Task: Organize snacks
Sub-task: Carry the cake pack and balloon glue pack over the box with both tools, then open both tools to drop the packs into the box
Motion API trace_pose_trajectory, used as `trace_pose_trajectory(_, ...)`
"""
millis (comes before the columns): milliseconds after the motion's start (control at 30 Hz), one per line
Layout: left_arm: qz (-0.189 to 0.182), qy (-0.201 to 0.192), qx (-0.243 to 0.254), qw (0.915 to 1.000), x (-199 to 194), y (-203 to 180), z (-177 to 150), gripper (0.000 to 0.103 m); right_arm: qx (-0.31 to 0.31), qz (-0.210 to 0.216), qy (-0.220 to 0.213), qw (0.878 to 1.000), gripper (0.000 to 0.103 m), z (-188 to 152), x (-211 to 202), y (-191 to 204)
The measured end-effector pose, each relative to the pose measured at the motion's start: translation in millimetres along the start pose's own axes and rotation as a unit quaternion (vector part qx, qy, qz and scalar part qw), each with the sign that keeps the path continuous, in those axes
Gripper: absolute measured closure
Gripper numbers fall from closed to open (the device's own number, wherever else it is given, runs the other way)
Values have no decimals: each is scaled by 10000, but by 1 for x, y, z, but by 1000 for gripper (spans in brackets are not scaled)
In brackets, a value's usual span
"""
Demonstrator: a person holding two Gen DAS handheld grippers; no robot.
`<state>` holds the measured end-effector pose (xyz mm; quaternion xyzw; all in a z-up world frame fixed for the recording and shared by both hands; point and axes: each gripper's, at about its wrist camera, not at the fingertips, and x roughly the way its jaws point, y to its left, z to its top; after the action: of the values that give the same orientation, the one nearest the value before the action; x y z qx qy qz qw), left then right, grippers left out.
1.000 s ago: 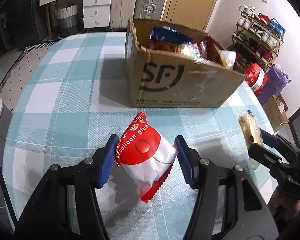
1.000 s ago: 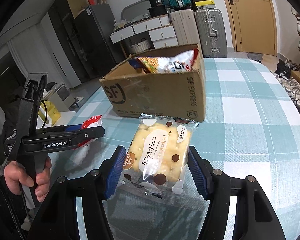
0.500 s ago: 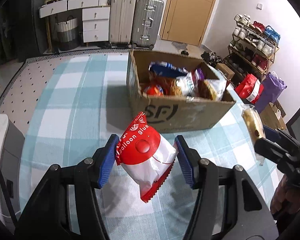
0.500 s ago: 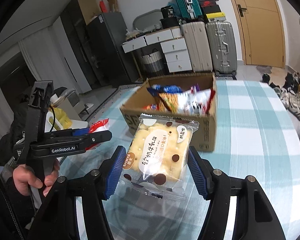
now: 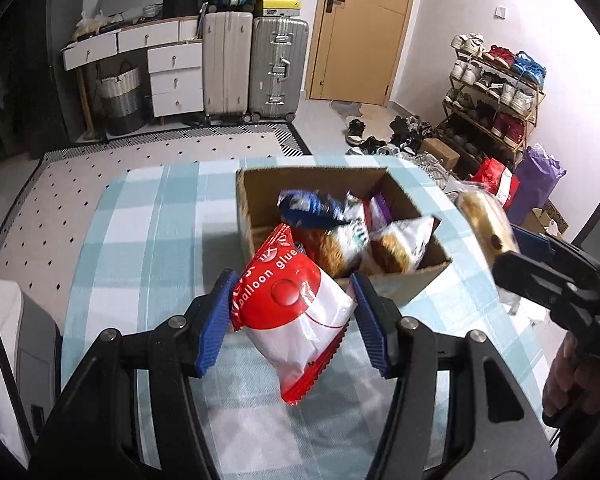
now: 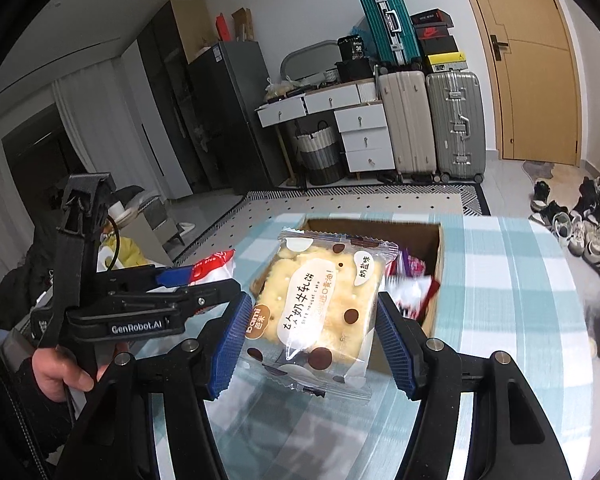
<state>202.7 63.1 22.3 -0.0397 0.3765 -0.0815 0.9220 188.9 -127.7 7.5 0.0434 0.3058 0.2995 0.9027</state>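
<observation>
Above the cardboard box [image 5: 404, 284], left claw [image 5: 292, 320] pinches a glossy red-white pouch [image 5: 296, 316]; right claw [image 6: 310, 344] pinches a square biscuit pack [image 6: 320, 304].

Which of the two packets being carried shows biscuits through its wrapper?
The one in the right claw: the clear biscuit packet. The left claw holds an opaque red-and-white packet.

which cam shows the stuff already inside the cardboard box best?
Left wrist. It looks down into the cardboard box, showing several snack bags inside. In the right wrist view the cracker pack held by the right gripper covers most of the opening; only a few packets show.
</observation>
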Motion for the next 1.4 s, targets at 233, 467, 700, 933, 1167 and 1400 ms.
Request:
trace_pose_trajectory(233,-66,-52,88,9999,6,-6,38,48,13,17,-65,10000,40,34,10,-6)
trace_pose_trajectory(467,-184,123,130,9997,29,-13,68,48,-98,-37,-50,9999,40,58,22,-10)
trace_pose_trajectory(700,-186,312,189,9992,60,-16,81,48,-48,-71,25,10000,39,69,39,-21)
trace_pose_trajectory(933,-273,453,228,9983,88,-13,84,48,-48,-179,204,9996,39,70,68,-35)
trace_pose_trajectory(1167,-630,585,155,9962,115,-4,84,47,-23,-244,432,9988,39,64,94,-54)
trace_pose_trajectory(1400,-973,745,118,9924,135,1,81,45,-18,-293,624,9976,39,57,112,-69)
